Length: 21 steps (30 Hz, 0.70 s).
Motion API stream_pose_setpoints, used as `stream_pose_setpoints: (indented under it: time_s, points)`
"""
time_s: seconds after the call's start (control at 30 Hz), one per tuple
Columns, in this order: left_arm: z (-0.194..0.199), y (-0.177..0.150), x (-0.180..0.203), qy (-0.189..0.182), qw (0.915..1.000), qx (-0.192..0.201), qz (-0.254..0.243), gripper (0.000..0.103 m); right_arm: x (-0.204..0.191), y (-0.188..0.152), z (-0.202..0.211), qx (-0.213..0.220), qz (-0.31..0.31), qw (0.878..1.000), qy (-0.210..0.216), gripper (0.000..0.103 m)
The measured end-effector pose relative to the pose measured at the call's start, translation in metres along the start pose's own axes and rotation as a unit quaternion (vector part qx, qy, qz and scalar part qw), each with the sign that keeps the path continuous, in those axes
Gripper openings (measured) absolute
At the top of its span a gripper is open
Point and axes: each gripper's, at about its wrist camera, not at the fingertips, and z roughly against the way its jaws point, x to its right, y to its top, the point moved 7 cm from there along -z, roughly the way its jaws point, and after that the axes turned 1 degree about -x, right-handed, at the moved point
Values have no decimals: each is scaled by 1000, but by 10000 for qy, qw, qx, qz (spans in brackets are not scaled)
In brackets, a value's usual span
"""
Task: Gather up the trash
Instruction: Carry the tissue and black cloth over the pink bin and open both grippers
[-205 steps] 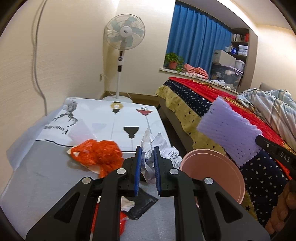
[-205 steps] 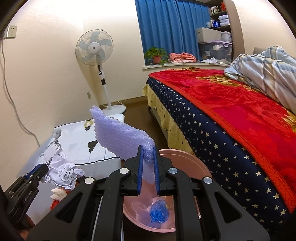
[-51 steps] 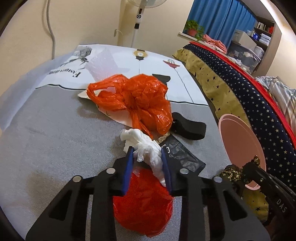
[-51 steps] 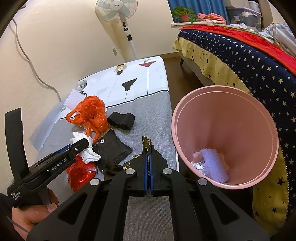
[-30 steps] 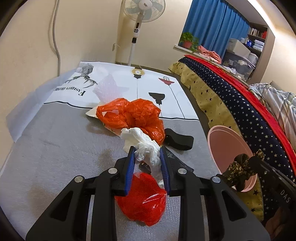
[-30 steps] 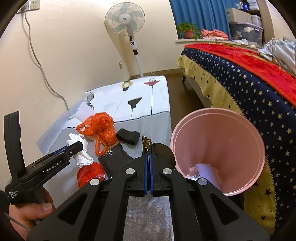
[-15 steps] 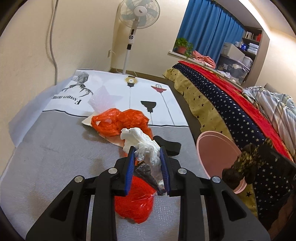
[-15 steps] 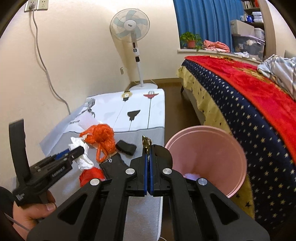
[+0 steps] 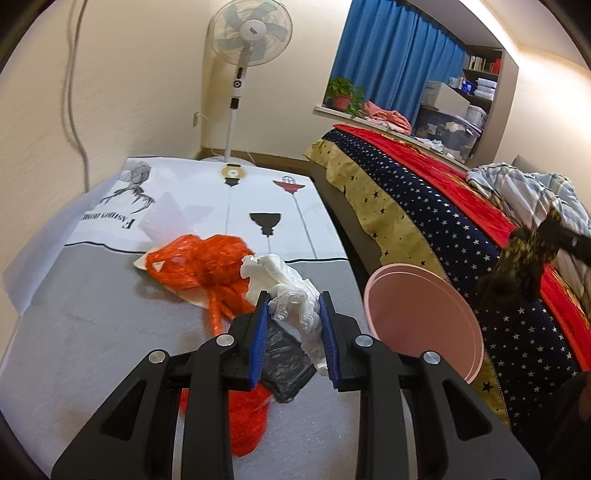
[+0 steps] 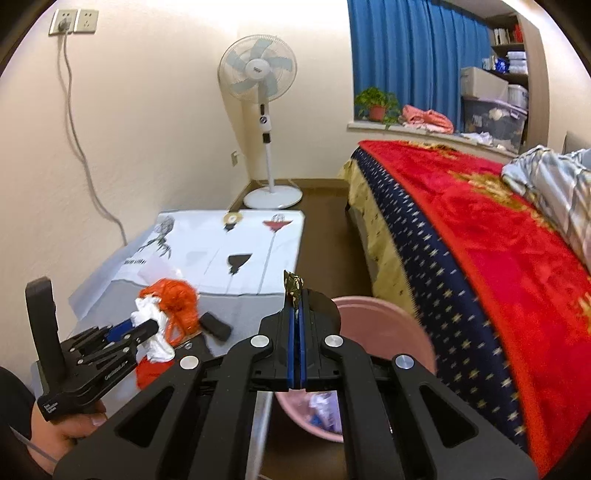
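Two claws are seen: the left claw [image 9: 293, 325] and the right claw [image 10: 295, 332]. One pink bin [image 9: 424, 317] is counted beside the tabletop [image 9: 74, 332]. Two pieces of orange-red plastic are counted, an orange bag [image 9: 199, 264] and a red piece [image 9: 243, 417]. One white crumpled bag [image 9: 291, 295], one black flat wrapper [image 9: 282, 365], one black-and-gold wrapper [image 10: 292, 286] and one black oblong object [image 10: 215, 326] are counted. One fan [image 9: 251, 31], one bed [image 10: 480, 229] and one potted plant [image 10: 376, 101] are seen.

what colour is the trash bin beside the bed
Pink: the trash bin shows best in the left wrist view.
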Motion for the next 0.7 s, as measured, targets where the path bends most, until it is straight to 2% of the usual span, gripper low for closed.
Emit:
stream_pose_setpoints:
  time_s: [0.3,0.7]
  points:
    - [-14,9,48,-248,9986,169,-447,26,63,16,8,198,-203,9986,-442,2]
    - [-42,9,115,-656,9916,158,-1100,26,96,-2,-12,152,-447,9945,-939,2]
